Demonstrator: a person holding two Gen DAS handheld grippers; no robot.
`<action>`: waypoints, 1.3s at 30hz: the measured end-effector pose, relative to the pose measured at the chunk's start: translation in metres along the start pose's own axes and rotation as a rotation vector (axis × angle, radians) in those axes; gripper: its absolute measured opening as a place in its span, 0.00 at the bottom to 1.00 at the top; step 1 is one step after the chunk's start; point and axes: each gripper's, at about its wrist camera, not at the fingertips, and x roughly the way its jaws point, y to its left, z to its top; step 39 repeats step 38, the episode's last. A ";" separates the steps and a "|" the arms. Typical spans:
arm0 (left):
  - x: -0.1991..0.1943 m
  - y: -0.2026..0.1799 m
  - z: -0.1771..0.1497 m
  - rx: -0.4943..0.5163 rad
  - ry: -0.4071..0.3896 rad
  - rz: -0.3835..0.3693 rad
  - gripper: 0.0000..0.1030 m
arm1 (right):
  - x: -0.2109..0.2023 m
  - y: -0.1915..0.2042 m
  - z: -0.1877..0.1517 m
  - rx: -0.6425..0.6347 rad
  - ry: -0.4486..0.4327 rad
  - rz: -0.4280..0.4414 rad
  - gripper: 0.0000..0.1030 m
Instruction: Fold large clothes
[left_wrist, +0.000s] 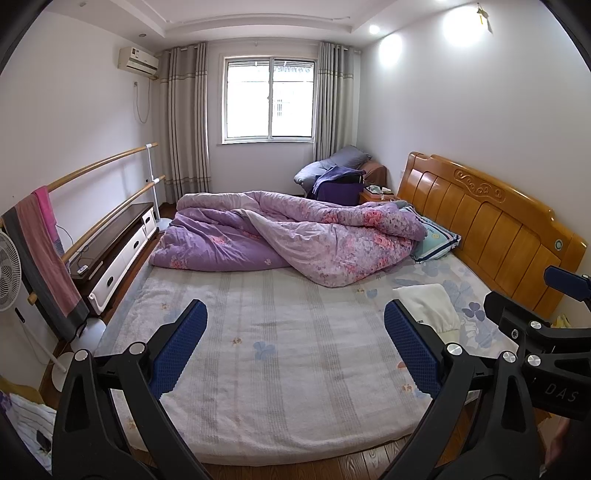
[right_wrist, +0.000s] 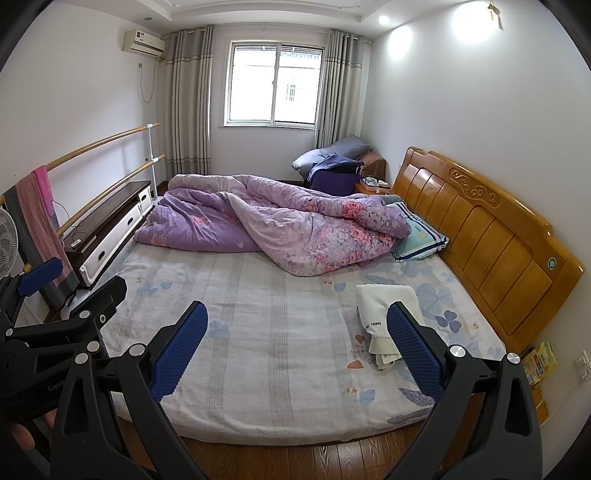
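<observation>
A folded cream-white garment (right_wrist: 384, 314) with small black lettering lies on the bed's right side near the headboard; it also shows in the left wrist view (left_wrist: 428, 306). My left gripper (left_wrist: 295, 347) is open and empty, held above the bed's near edge, left of the garment. My right gripper (right_wrist: 295, 347) is open and empty, also over the near edge, its right finger (right_wrist: 413, 347) in front of the garment. Each gripper shows at the edge of the other's view: the right one in the left wrist view (left_wrist: 554, 332), the left one in the right wrist view (right_wrist: 55, 314).
The bed (left_wrist: 277, 369) has a pale striped floral sheet. A crumpled purple floral quilt (left_wrist: 280, 236) and a pillow (left_wrist: 436, 240) lie at its far half. A wooden headboard (left_wrist: 491, 229) stands right. A TV cabinet (left_wrist: 114, 254), a rail with towels (left_wrist: 44, 254) and a fan (left_wrist: 9, 273) stand left.
</observation>
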 end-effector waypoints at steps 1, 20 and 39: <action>0.000 0.000 0.001 0.001 0.000 0.000 0.94 | 0.000 0.000 0.000 0.000 0.000 0.000 0.91; 0.001 0.003 0.001 0.002 0.003 -0.002 0.94 | -0.001 -0.001 -0.004 0.002 0.007 0.004 0.91; 0.043 -0.014 -0.013 -0.022 0.094 0.034 0.94 | 0.039 -0.034 -0.006 -0.005 0.060 0.089 0.91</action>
